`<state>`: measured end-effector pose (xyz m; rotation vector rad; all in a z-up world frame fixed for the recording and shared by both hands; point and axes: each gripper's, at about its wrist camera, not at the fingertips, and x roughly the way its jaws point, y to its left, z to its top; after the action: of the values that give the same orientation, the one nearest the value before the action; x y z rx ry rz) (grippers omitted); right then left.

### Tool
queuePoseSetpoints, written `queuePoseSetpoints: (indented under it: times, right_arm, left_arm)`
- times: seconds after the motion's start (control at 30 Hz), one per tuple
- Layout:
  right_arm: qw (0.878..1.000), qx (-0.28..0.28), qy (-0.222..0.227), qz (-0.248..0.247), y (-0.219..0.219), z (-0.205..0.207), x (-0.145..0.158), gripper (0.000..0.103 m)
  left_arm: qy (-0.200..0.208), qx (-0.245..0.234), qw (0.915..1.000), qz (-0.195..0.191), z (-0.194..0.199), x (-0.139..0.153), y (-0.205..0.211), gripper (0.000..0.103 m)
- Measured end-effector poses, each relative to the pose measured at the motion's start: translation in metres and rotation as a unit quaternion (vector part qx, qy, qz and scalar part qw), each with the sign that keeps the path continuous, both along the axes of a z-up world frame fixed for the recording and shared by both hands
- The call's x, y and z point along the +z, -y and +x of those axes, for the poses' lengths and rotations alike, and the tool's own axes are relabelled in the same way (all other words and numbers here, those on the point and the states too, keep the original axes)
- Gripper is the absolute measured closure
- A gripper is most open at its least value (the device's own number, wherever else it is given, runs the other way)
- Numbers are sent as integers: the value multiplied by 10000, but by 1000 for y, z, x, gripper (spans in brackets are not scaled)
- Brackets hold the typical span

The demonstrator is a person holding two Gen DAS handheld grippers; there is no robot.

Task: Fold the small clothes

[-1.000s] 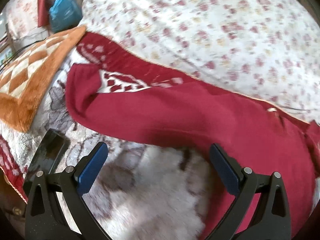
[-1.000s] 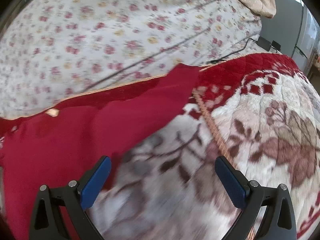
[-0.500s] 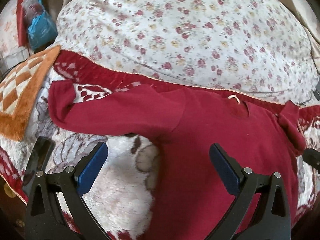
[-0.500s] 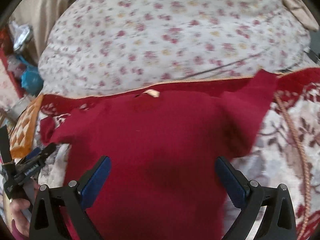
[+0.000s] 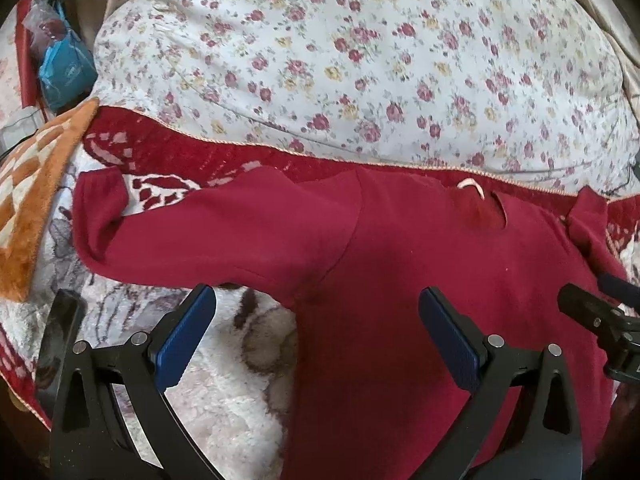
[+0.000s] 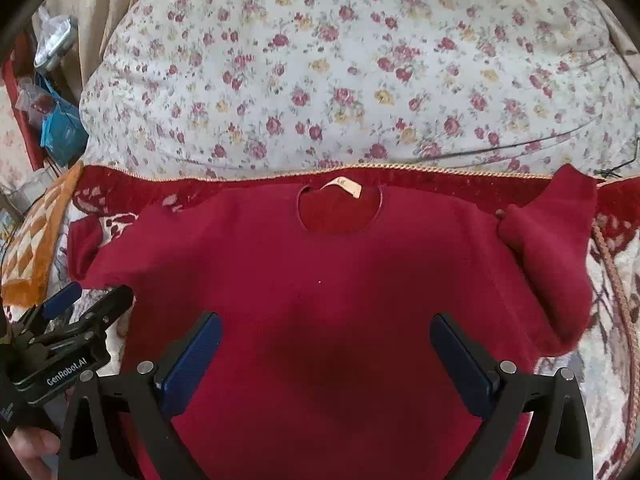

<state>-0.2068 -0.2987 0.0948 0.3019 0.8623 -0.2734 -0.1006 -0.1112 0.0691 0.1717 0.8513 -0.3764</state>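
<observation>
A small dark red sweater [image 6: 340, 280] lies flat on a patterned blanket, neck hole and pale label [image 6: 344, 188] at the far side. Its left sleeve [image 5: 200, 236] stretches out to the left; its right sleeve [image 6: 552, 248] is bunched and folded over. My left gripper [image 5: 316, 336] is open and empty, above the sweater's left armpit; it also shows in the right wrist view [image 6: 88, 300]. My right gripper [image 6: 326, 360] is open and empty above the sweater's chest. Its tip shows in the left wrist view [image 5: 592, 312].
A large floral quilt [image 6: 360, 72] is piled behind the sweater. An orange checked mat [image 5: 32, 184] lies at the left, with a blue bag [image 5: 64, 72] behind it. A dark phone [image 5: 60, 336] lies near the blanket's left edge. A cable [image 6: 540, 144] crosses the quilt at right.
Both grippers have drawn back and toward the sweater's middle, so the whole sweater now shows. Both jaws stay open. The sweater has not moved.
</observation>
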Motion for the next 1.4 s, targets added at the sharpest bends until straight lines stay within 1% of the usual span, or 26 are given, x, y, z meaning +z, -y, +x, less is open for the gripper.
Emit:
queuePoseSetpoints:
  times: [0.17,0.27,0.37,0.47,0.6,0.7,0.8,0.97,1.13,1.3,1.4]
  right_arm:
    - [9996,-12,78,-275,2,4,-8,0]
    - [9994,-29,153,-314,4,6,-11,0]
    - [9992,44,94,-374,4,10,-14,0]
    - [9986,13,105,-526,6,10,-15,0]
    - [9988,-44,93,-479,9,11,-17,0]
    - [9984,-92,126,-535,9,11,-17,0]
    - [9983,-85,149,-560,8,12,-17,0]
    - [9988,-123,171,-443,10,12,-21,0]
    - [9994,-163,242,-167,15,10,-26,0]
    - [9989,-107,229,-399,9,12,-25,0]
    - [9988,-65,190,-437,7,13,-26,0]
  left_arm:
    - [-152,18,9998,-84,6,-11,5,1]
    - [-57,-9,10000,21,5,-13,11,1]
    - [82,-40,9999,122,2,-14,14,1]
    - [97,-57,9998,159,3,-16,13,1]
    - [84,-8,9998,154,6,-19,11,1]
    - [85,24,9999,106,6,-18,8,1]
    - [80,24,9999,138,7,-20,8,1]
    - [74,36,9998,164,8,-21,8,1]
    - [80,62,9998,160,10,-21,5,1]
    - [74,77,9999,130,10,-21,3,1]
    - [69,72,9998,143,10,-21,2,1]
